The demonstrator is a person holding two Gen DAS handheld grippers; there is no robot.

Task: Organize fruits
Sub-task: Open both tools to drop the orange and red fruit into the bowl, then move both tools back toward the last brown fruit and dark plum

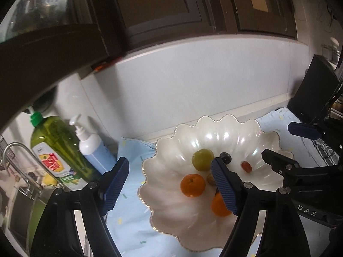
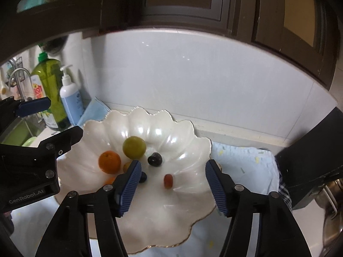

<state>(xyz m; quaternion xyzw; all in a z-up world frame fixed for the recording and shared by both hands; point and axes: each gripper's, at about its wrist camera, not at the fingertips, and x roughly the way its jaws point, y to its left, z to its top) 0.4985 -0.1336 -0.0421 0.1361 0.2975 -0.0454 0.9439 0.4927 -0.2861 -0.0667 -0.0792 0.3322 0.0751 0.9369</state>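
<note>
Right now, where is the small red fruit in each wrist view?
Left wrist view: the small red fruit lies right of centre in the white scalloped bowl, right of the green fruit.
Right wrist view: it lies near the bowl's middle, between the open right tool's fingers.
Shared landmark: the green fruit.
</note>
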